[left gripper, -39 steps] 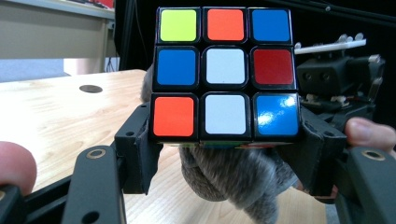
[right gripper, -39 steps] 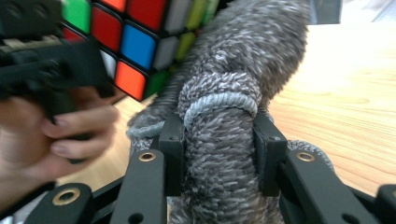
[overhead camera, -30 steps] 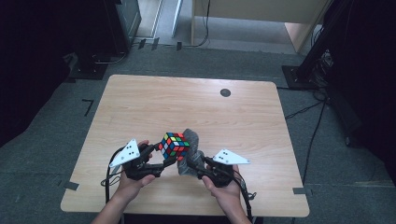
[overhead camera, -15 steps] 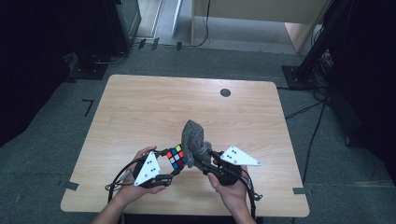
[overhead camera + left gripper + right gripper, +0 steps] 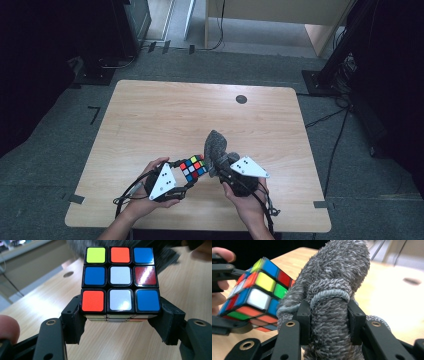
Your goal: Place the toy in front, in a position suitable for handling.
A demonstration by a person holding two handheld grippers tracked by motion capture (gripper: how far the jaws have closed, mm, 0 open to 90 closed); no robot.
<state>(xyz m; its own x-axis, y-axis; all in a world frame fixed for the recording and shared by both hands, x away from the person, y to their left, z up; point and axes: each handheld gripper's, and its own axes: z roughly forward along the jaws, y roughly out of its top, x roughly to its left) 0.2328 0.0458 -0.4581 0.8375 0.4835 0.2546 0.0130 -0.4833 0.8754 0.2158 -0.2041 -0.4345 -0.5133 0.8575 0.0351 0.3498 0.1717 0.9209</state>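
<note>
1. Left gripper (image 5: 120,322): jaws clamped on puzzle cube (image 5: 120,281), glossy square stickers, black plastic, held above wood-grain table (image 5: 150,115).
2. Right gripper (image 5: 328,315): jaws squeezing fuzzy grey cloth (image 5: 337,290), soft, bunched, touching cube's right side.

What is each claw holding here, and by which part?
Left claw clamps the Rubik's cube by two opposite sides at its near edge. Right claw pinches the grey fuzzy cloth around a bunched fold.
</note>
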